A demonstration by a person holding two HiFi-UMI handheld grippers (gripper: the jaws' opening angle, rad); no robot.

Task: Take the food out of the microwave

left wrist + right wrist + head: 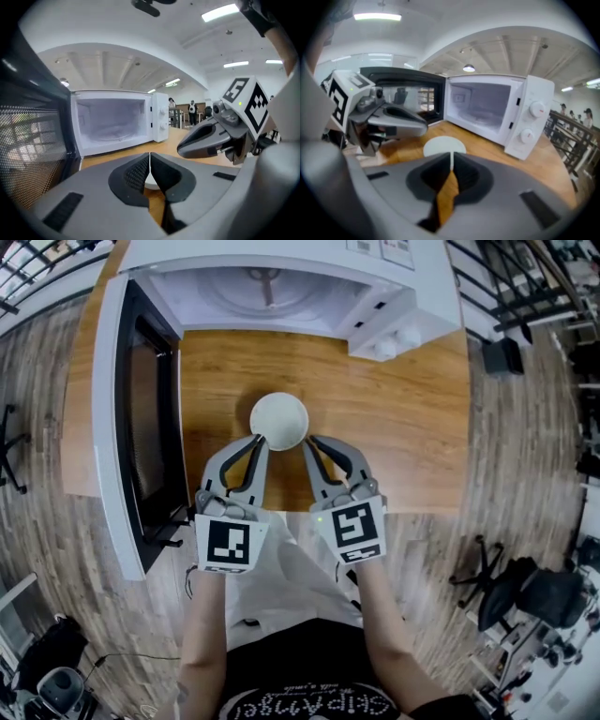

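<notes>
A white bowl [279, 420] sits in front of the open microwave [403, 296] on the wooden table [412, 437]. My left gripper [257, 440] meets the bowl's left edge and my right gripper [310, 440] its right edge. In the left gripper view the jaws [150, 161] are shut with a thin white sliver of rim between the pads, and the bowl [151, 183] shows just beyond. The right gripper [451, 161] is shut the same way on the near rim of the bowl [443, 145]. I cannot see any contents in the bowl. The microwave cavity [112, 122] holds only its glass turntable.
The microwave door [141, 418] is swung wide open along the left, reaching to the table's front edge. The control panel with two knobs [532, 122] is on the right of the cavity. Office chairs [511, 592] stand on the floor at right.
</notes>
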